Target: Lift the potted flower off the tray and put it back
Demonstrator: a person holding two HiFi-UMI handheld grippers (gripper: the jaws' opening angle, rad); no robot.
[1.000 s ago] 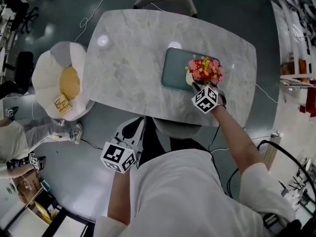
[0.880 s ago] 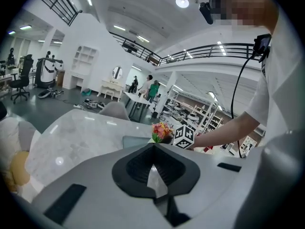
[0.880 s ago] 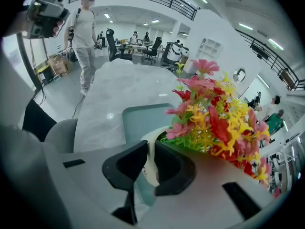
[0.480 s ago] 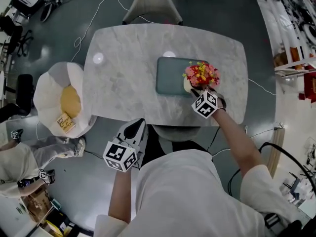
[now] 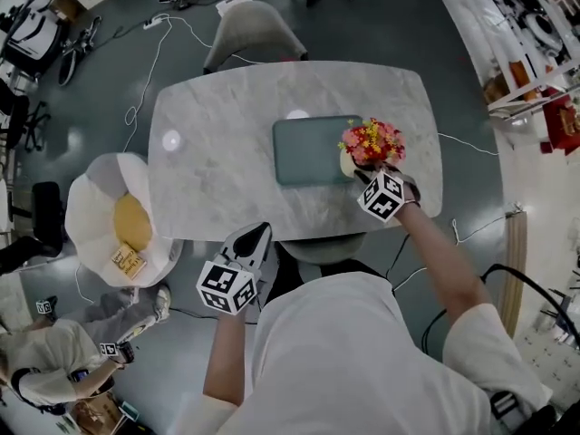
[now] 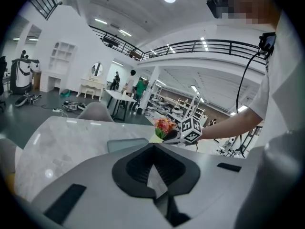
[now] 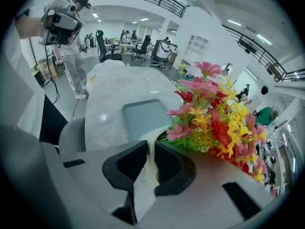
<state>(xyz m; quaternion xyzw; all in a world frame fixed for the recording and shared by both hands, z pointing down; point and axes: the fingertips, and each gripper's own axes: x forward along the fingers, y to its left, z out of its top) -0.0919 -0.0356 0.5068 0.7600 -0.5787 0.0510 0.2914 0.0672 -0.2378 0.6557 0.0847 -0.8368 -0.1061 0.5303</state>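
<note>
The potted flower [image 5: 372, 141], red, pink and yellow blooms in a cream pot [image 7: 151, 144], hangs over the right edge of the grey-green tray [image 5: 308, 150] on the marble table [image 5: 217, 166]. My right gripper [image 5: 362, 172] is shut on the pot's rim, one pad inside and one outside, as the right gripper view [image 7: 149, 149] shows. The tray [image 7: 143, 118] lies beyond and below the pot. My left gripper [image 5: 257, 234] is off the table's near edge, shut with nothing in it, its pads meeting at the tip [image 6: 153, 146].
A grey chair [image 5: 249, 27] stands at the table's far side and another seat [image 5: 319, 246] is tucked under the near edge. A white petal-shaped seat with a yellow cushion [image 5: 120, 229] sits left of the table. Cables run across the floor. A person [image 7: 66, 27] stands nearby.
My right gripper has risen with the pot and carried it from the tray's right part towards its right edge. The left gripper has drifted a little. The head view has shifted.
</note>
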